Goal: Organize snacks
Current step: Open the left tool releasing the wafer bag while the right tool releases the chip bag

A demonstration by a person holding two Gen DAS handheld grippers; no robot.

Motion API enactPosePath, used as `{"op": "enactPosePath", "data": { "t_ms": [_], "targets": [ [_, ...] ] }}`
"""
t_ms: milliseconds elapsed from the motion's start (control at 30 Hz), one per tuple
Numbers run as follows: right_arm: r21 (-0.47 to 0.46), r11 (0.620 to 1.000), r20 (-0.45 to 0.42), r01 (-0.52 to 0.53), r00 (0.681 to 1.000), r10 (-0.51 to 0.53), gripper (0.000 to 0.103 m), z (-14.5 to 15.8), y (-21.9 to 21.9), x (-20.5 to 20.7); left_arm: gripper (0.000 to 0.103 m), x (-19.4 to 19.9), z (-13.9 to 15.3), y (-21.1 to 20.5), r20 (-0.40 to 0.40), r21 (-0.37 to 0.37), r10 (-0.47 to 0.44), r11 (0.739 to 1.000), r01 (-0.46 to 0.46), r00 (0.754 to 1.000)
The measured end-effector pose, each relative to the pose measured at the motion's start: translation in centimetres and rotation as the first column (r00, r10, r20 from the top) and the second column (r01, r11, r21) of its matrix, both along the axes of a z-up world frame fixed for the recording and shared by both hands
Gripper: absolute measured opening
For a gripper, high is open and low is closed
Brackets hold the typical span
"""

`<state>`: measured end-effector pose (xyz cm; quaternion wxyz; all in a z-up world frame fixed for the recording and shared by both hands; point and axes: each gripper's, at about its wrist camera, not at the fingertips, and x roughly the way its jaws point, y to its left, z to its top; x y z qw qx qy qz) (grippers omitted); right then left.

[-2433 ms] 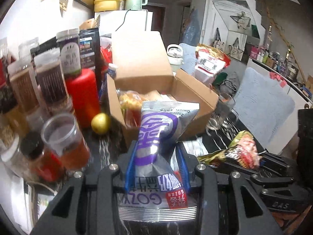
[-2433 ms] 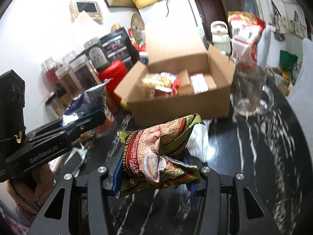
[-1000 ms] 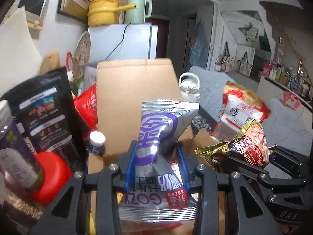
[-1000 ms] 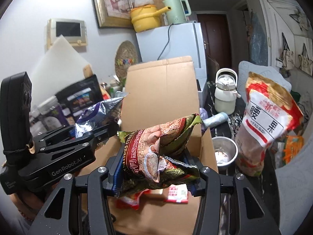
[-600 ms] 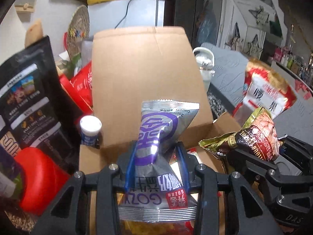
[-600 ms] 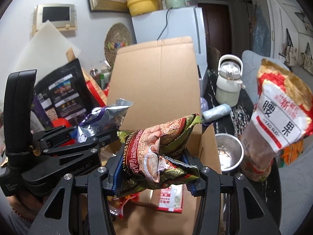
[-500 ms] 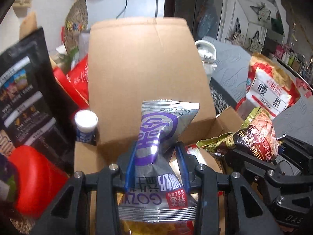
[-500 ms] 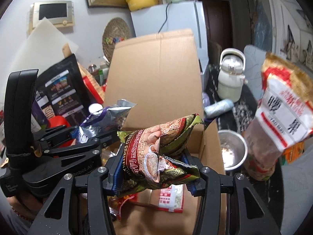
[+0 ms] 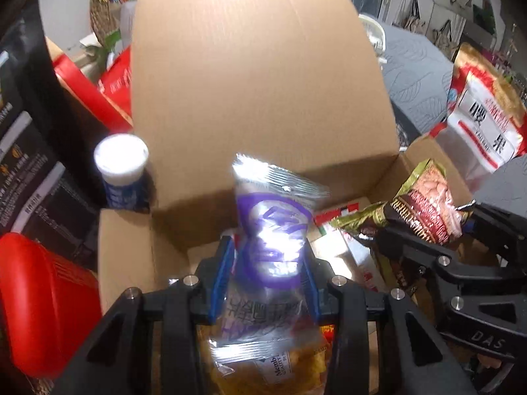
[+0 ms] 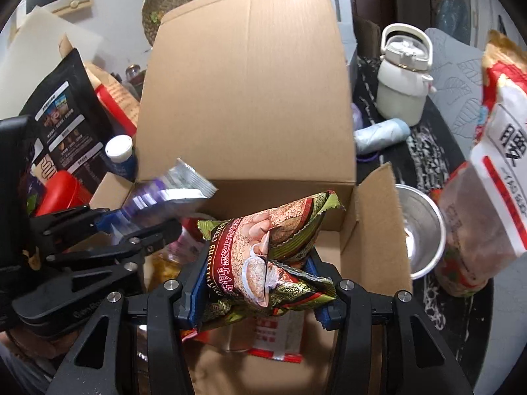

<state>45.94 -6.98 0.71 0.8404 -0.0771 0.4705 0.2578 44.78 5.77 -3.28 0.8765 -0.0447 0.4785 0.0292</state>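
Two grippers work over one open cardboard box (image 9: 260,75), each with a snack between its fingers.

From the left wrist, the left gripper (image 9: 268,273) is clenched on a silver-and-purple packet (image 9: 273,230). Its blue pads (image 9: 221,273) press the packet at the waist, so the crinkled foil top stands upright above them while the clear lower end hangs below, over a yellow bag of crisps (image 9: 263,358) lying in the box. The packet is blurred and glares white under the light. This gripper points forward and down into the box, toward the tall, upright back flap of smooth brown corrugated board. At right the right gripper (image 9: 418,230) reaches in from the side. Left of the box stand a small bottle with a white cap (image 9: 121,171) and a glossy red tub (image 9: 42,302).

From the right wrist, the right gripper (image 10: 260,293) is closed tight on a green-and-red packet (image 10: 266,256), a puffy, creased foil pillow printed with round cakes, held tilted above the box opening. A flat red-and-white packet (image 10: 276,335) lies on the box floor beneath it. The left gripper (image 10: 131,227) comes in from the left, level and angled toward the middle. Beside the box's right flap sit a round steel bowl (image 10: 418,230), a cream kettle (image 10: 403,79) and a large bag with a clear window (image 10: 487,197).
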Motion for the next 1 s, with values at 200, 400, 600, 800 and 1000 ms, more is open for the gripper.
{"op": "enactPosePath", "data": {
  "t_ms": [200, 400, 600, 800, 1000],
  "targets": [
    [-0.067, 0.998, 0.008, -0.009, 1.000, 0.009, 0.051, -0.4, 1.0, -0.4, 0.038, 0.2, -0.2, -0.2, -0.007, 0.024, 0.001, 1.000, -0.001, 1.000],
    [-0.110, 0.994, -0.014, -0.007, 1.000, 0.006, 0.052, -1.1, 1.2, -0.6, 0.038, -0.1, 0.0, -1.0, 0.022, 0.071, 0.003, 0.997, -0.005, 1.000],
    [-0.121, 0.993, -0.022, 0.000, 1.000, -0.003, 0.059, -0.9, 1.3, -0.7, 0.038, -0.4, 0.3, -0.7, 0.015, 0.076, 0.029, 0.997, -0.030, 0.999],
    [-0.132, 0.991, -0.010, 0.026, 1.000, -0.027, 0.070, 0.1, 1.1, -1.2, 0.038, -1.5, 1.3, -0.8, 0.029, 0.095, 0.045, 0.994, -0.047, 0.999],
    [-0.130, 0.990, 0.037, 0.052, 0.998, -0.048, 0.077, 2.2, -0.1, -2.4, 0.051, -3.0, 3.9, -1.4, 0.071, 0.111, 0.032, 0.993, -0.039, 0.997]
  ]
}}
